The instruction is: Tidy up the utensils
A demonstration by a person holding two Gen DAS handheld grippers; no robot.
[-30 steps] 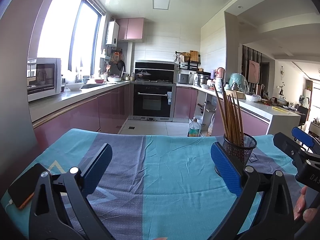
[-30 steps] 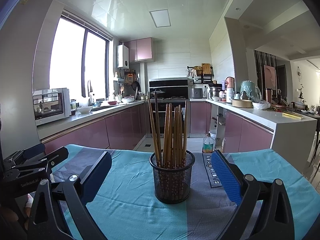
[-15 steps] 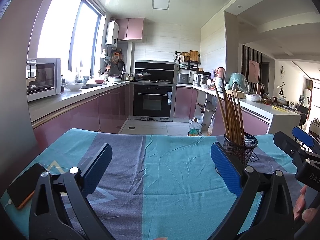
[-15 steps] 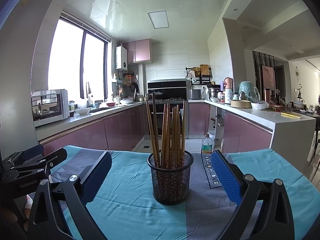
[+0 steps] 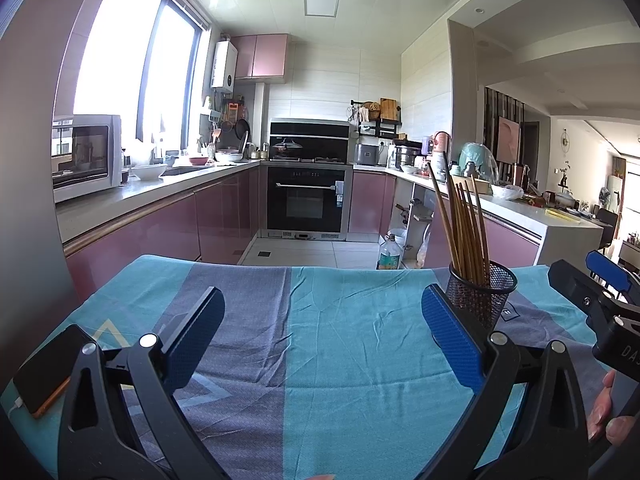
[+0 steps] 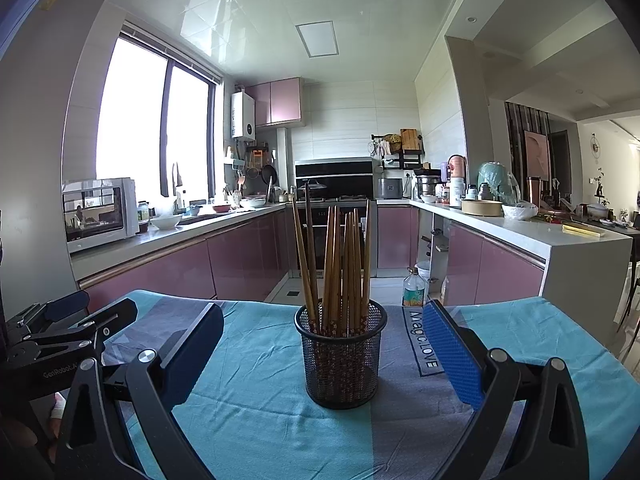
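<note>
A black mesh holder [image 6: 341,354] stands upright on the cloth-covered table, filled with several brown chopsticks [image 6: 340,264]. My right gripper [image 6: 320,344] is open, its blue pads on either side of the holder and apart from it. In the left wrist view the holder [image 5: 482,294] stands to the right, just behind the right pad. My left gripper [image 5: 322,332] is open and empty over bare cloth. The right gripper's body shows at the far right of the left wrist view [image 5: 596,304].
A teal and grey tablecloth [image 5: 320,340] covers the table. A phone [image 5: 42,372] with an orange case lies at the left edge. Beyond the table's far edge is the kitchen floor with a bottle [image 6: 414,290], pink cabinets and a white counter [image 6: 540,236].
The right gripper's view has tilted up a little, so the holder sits slightly lower in the frame. The left gripper has barely moved. Both stay open.
</note>
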